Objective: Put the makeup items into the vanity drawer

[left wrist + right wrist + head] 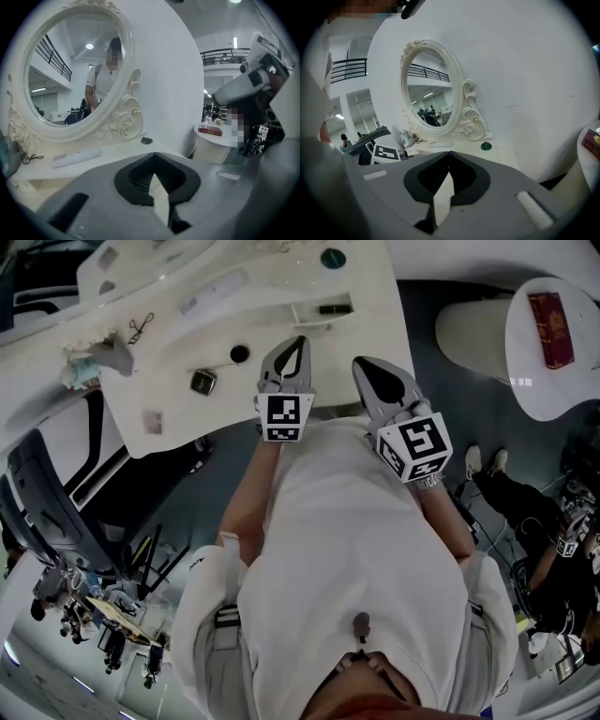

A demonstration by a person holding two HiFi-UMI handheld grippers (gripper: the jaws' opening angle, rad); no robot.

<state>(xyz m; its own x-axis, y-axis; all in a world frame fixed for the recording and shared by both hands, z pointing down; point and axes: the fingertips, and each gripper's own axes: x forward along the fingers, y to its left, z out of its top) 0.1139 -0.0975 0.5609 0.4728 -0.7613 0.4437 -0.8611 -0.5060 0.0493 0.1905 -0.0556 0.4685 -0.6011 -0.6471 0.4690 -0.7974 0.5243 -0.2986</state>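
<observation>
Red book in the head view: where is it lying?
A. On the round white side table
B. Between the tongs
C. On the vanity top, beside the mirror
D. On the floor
A: the red book lies flat on the round white side table, apart from the vanity.

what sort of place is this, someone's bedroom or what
Probably a big open hall or studio with a staged vanity corner, not a home: a white vanity table with an ornate oval mirror, and a railed upper gallery beyond.
</observation>
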